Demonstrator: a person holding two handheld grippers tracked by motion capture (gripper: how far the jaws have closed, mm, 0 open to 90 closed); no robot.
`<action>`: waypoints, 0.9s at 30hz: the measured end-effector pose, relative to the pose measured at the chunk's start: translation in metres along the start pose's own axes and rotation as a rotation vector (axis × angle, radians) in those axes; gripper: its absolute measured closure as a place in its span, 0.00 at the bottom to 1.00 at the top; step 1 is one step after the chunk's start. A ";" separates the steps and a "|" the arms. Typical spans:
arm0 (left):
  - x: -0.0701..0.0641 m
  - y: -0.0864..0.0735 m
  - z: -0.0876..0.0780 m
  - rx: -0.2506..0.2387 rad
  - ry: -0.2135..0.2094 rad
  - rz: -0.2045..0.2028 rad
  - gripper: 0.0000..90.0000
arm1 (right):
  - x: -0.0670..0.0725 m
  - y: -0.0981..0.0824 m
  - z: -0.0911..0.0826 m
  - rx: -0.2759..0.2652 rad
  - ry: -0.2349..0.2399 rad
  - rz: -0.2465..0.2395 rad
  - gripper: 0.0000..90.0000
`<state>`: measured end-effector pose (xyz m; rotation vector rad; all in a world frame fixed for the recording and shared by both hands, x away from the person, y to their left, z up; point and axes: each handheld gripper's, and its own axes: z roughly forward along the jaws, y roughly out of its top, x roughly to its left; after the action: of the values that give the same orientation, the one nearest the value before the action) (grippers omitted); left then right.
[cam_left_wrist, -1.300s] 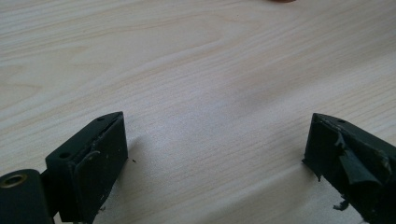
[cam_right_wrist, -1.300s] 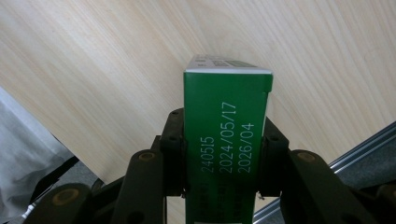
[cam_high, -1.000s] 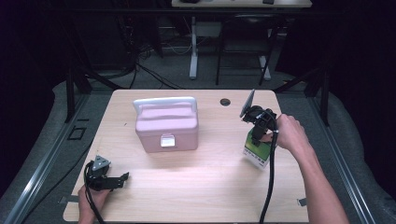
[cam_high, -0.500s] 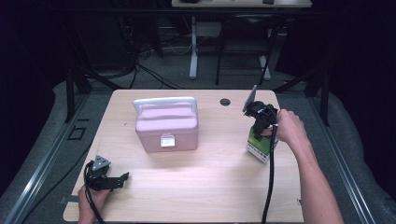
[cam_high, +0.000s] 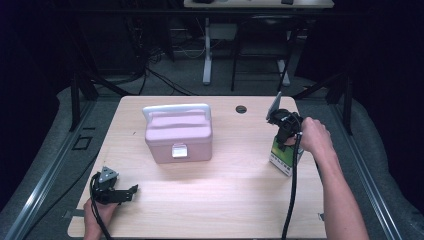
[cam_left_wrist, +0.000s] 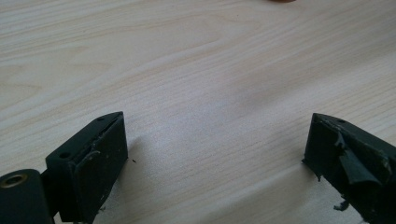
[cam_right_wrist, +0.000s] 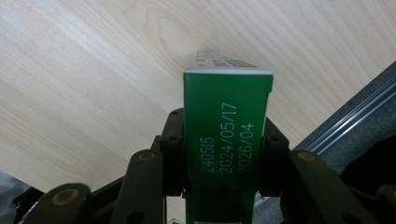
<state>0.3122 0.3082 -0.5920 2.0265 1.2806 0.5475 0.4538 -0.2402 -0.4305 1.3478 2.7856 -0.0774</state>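
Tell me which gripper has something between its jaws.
The right gripper: its jaws clamp a green box from both sides. The left gripper rests open at the table's near left corner, bare wood between its jaws.

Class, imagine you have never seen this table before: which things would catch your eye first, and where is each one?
Probably first is the pink box with its white handle, shut, at the middle of the wooden table. Next comes the green carton near the table's right edge, clamped between the jaws of the right gripper, with printed dates on its end face. The left gripper rests at the near left corner, jaws wide apart over bare wood.
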 end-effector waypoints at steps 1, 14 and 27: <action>0.000 0.000 0.000 0.000 0.000 0.000 0.07 | -0.002 -0.001 0.001 -0.002 -0.001 0.003 0.70; 0.000 0.000 0.000 0.000 0.000 0.000 0.07 | -0.017 -0.005 0.011 -0.032 0.032 0.044 0.68; 0.000 0.000 0.000 0.000 0.000 0.000 0.07 | -0.011 -0.011 0.008 -0.091 0.030 0.047 0.50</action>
<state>0.3123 0.3082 -0.5920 2.0271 1.2803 0.5472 0.4522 -0.2563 -0.4380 1.4033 2.7423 0.0708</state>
